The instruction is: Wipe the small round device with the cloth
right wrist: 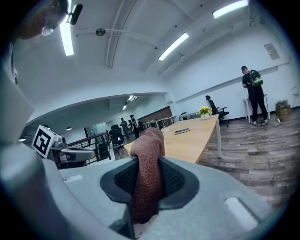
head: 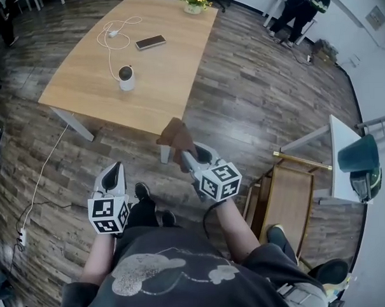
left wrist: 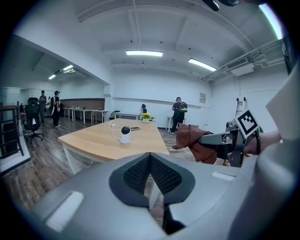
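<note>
My right claw (right wrist: pixel 149 180) is clamped on the brown cloth (right wrist: pixel 146 159), with a fold pinched between the pads and poking up past them (only its own camera shows that grip). The left claw (left wrist: pixel 150 174) is clenched on nothing, tips meeting. In the head view both hang over the wood floor (head: pixel 253 83), short of the counter (head: pixel 170 87). There the small round device (head: pixel 126 77) stands upright near a white cable (head: pixel 111 32) and a phone (head: pixel 150 41). The left gripper view catches the device too.
</note>
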The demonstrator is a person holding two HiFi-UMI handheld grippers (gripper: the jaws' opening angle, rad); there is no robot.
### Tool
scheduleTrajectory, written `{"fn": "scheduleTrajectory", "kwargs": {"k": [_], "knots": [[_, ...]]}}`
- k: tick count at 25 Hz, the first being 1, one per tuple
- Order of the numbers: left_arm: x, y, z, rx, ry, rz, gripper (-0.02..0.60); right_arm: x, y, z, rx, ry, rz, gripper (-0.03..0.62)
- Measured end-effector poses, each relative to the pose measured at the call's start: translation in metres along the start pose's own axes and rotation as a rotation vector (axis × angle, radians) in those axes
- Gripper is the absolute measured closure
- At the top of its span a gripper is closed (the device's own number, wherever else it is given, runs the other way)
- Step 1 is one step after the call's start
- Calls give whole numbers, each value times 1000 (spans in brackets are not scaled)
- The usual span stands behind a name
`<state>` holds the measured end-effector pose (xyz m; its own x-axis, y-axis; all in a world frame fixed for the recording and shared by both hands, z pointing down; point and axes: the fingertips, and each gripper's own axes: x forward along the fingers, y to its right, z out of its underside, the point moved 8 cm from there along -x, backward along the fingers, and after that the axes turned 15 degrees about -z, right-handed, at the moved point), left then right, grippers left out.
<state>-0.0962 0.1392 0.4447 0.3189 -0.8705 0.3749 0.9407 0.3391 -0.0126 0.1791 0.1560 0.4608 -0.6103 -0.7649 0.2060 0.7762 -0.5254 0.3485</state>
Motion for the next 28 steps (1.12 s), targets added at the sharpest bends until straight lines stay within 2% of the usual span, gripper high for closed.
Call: {"fn": "scheduleTrajectory", "kwargs": {"k": [7,11,21,28], "knots": [[-20,6,12,-2,-13,28,563,-12,-29,13,-38,6,-12,513],[-34,5,10,-4,4,59,563,-20,-41,16,-45,8,23,513],[-69,-32,26,-16,-23,84,563,-10,-104,35,-83,-67,37,513],[-92,-40,38,-20,-24,115,563,-26,-126,44,-82,-81,80,513]]}}
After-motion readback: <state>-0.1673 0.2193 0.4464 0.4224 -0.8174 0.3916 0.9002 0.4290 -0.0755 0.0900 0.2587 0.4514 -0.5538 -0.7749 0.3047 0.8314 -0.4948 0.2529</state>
